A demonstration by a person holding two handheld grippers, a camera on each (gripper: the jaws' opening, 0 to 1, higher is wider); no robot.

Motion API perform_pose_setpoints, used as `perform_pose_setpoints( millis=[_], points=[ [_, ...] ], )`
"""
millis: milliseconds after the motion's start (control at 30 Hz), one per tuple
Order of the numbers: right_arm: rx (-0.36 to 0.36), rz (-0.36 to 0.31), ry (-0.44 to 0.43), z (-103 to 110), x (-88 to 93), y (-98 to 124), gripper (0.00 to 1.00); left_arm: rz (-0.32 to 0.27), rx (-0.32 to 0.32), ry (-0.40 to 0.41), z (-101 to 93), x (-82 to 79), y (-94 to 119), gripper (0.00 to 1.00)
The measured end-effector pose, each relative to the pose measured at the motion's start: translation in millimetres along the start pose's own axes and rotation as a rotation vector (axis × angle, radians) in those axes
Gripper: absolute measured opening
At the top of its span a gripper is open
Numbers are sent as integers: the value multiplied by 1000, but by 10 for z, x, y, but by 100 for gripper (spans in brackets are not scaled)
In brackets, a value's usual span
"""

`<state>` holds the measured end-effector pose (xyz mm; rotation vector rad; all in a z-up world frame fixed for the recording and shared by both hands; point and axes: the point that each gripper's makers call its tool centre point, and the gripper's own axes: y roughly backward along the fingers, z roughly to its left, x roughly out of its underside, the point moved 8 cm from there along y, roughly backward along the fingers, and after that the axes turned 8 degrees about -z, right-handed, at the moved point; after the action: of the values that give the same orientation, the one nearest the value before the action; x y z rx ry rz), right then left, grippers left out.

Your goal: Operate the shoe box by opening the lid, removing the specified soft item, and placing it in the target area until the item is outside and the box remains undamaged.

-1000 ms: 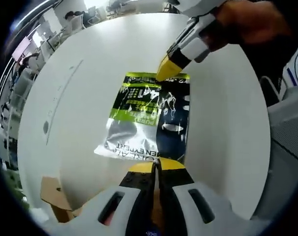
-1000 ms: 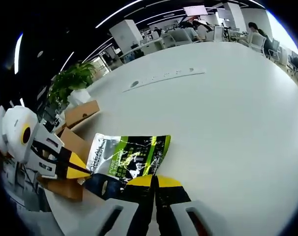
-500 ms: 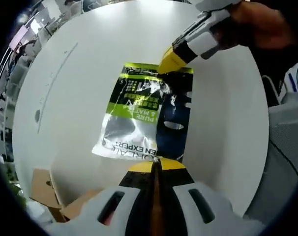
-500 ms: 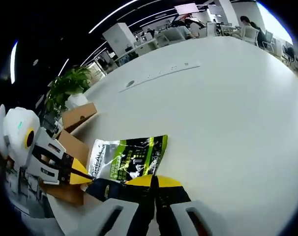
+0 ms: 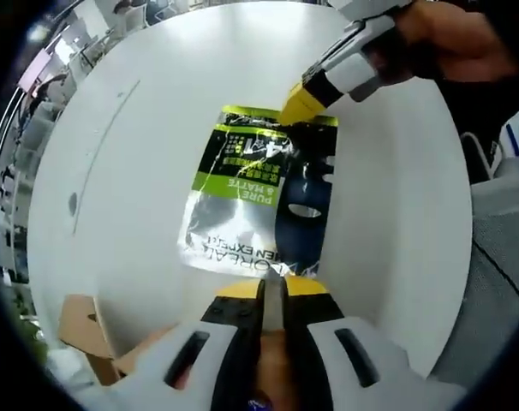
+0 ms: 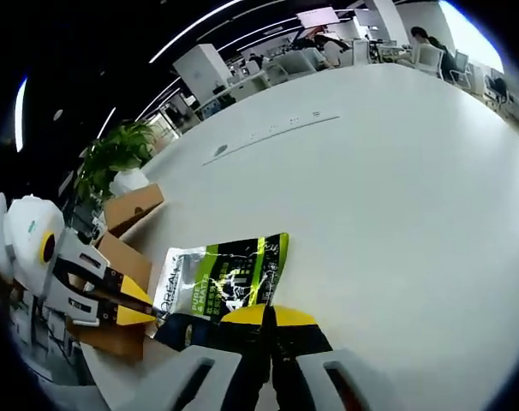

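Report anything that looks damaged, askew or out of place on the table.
Nothing looks damaged. The crinkled foil packet lies flat on the white table, outside the cardboard box at the table's edge. The right gripper is shut on one end; the left gripper, slightly open, sits at the other.

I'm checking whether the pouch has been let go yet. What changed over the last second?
The left tongs opened and released the pouch; their tips now sit just off its edge. The right tongs stay shut on the opposite edge. The pouch still lies flat on the table, beside the box.
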<state>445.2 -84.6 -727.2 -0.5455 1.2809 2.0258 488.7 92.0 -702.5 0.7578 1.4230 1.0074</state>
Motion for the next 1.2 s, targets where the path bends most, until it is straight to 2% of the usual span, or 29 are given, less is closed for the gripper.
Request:
perform_pose_setpoints(
  millis=[100,133,400,633,767,1000,1200],
  points=[
    [1,-2,1,4,1,5,0,-22,3,17,-7,0,43,12],
    [1,-2,0,11,4,7,0,-50,3,12,-14,-16,70,12],
    [0,-2,11,62,23,-20,0,-126,-45,41,12,-6,285,19],
    [5,1,20,82,40,-25,0,-244,-63,102,-28,0,552,22],
    [14,2,54,104,38,-24,0,-310,-59,148,-53,30,680,22],
    [29,-2,68,96,25,6,0,-342,-46,180,-121,169,815,23],
    [28,-42,43,119,-62,85,3,-384,-51,220,-155,262,963,23]
  ],
)
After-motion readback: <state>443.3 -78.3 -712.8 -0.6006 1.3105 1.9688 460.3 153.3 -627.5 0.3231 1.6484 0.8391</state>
